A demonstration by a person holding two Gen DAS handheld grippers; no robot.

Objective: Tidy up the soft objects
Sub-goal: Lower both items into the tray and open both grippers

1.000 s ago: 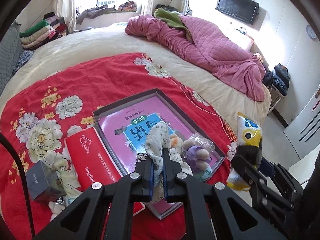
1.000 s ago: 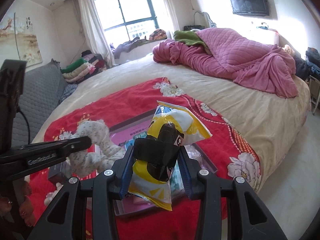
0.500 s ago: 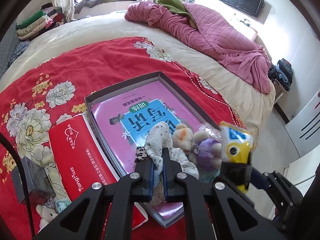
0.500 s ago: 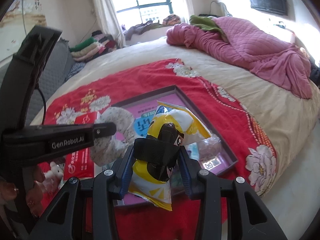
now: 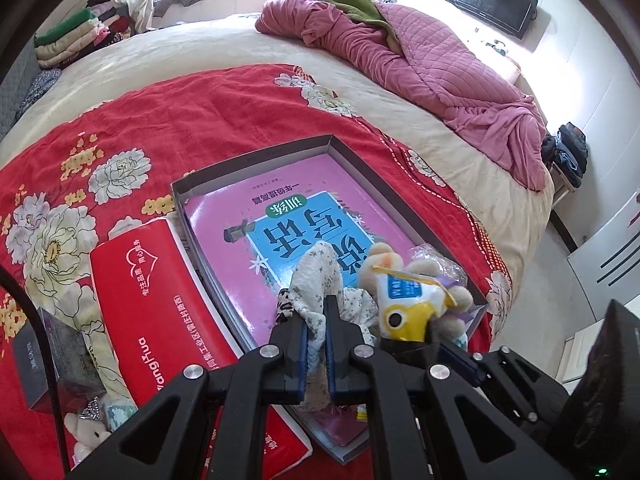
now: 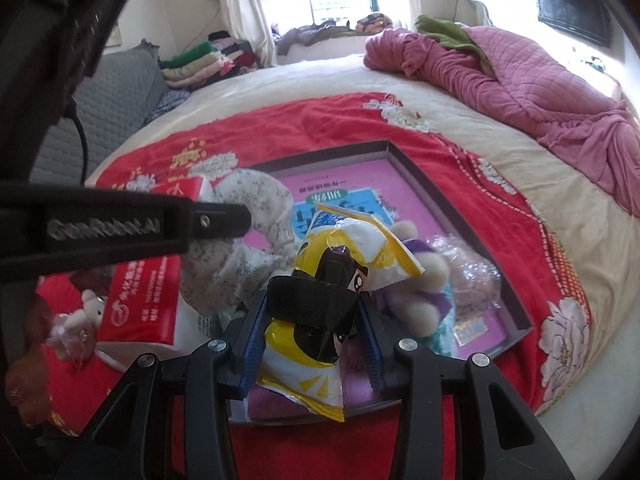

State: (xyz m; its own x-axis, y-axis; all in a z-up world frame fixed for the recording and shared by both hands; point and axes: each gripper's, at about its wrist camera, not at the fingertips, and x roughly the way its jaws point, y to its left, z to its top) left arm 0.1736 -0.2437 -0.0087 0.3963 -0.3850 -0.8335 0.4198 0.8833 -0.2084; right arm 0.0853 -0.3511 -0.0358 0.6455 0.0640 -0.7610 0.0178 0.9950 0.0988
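Observation:
My left gripper (image 5: 316, 320) is shut on a white star-print cloth (image 5: 320, 276) and holds it over the near end of a grey tray (image 5: 256, 160). The cloth also shows in the right wrist view (image 6: 248, 216). My right gripper (image 6: 310, 320) is shut on a yellow and white snack bag (image 6: 352, 240) just above the tray's (image 6: 460, 208) near part; the bag shows in the left wrist view (image 5: 408, 300). A beige and purple plush toy (image 6: 420, 284) lies in the tray beside a pink and blue book (image 5: 280, 224).
A red tissue pack (image 5: 152, 288) lies left of the tray on the red floral blanket (image 5: 200, 112). A small dark box (image 5: 36, 360) and a white plush (image 5: 88, 436) lie at the near left. A pink quilt (image 5: 432, 64) is heaped at the far right.
Both grippers have moved forward and down toward the tray. The right gripper with the snack bag has come in close beside the left gripper, over the plush toy.

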